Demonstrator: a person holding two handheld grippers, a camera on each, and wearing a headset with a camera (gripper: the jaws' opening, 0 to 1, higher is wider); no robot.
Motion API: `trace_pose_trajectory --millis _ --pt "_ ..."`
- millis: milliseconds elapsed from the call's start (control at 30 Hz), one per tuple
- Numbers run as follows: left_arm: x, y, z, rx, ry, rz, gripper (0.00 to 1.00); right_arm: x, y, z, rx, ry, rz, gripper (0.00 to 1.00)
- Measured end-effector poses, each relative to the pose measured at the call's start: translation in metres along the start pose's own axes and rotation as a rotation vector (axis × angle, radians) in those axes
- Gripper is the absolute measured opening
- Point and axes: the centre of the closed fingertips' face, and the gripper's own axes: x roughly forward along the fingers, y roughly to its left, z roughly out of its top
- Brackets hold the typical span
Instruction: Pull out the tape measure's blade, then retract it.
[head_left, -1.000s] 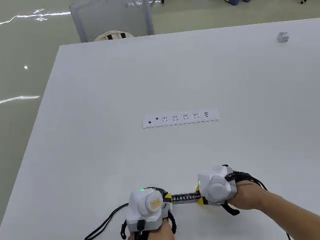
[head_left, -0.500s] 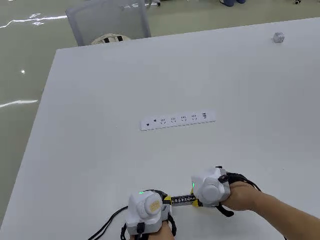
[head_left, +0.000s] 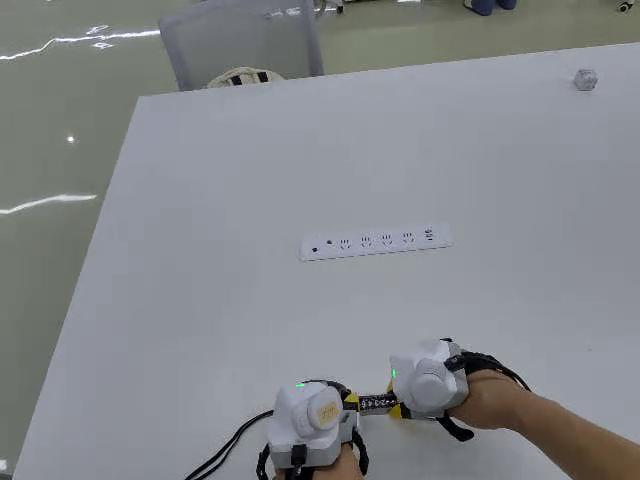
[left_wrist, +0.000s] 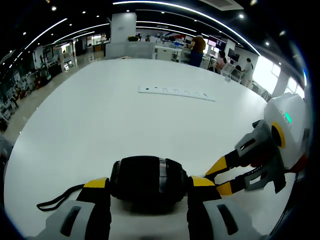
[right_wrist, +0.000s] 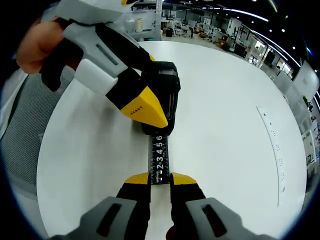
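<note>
The left gripper has its fingers closed on the two sides of the tape measure. The black case sits squarely between them and rests on the table, which likely pins the body so a pull on the blade cannot drag it along. Just off those fingers to the right, the right gripper pinches the end of the blade between nearly shut tips. It is in line with the case's mouth, so the strip runs straight. A short length, numbered up to about six, spans the gap between the grippers. Well beyond both sets of fingers lies a power strip, and past the table's far edge stands a chair.
</note>
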Motion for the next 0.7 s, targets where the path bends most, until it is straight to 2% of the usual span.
trace_pose_trajectory --millis 700 --pt "0.001 0.0 0.001 0.003 -0.004 0.002 0.58 0.013 -0.001 0.021 0.006 -0.015 0.014 0.14"
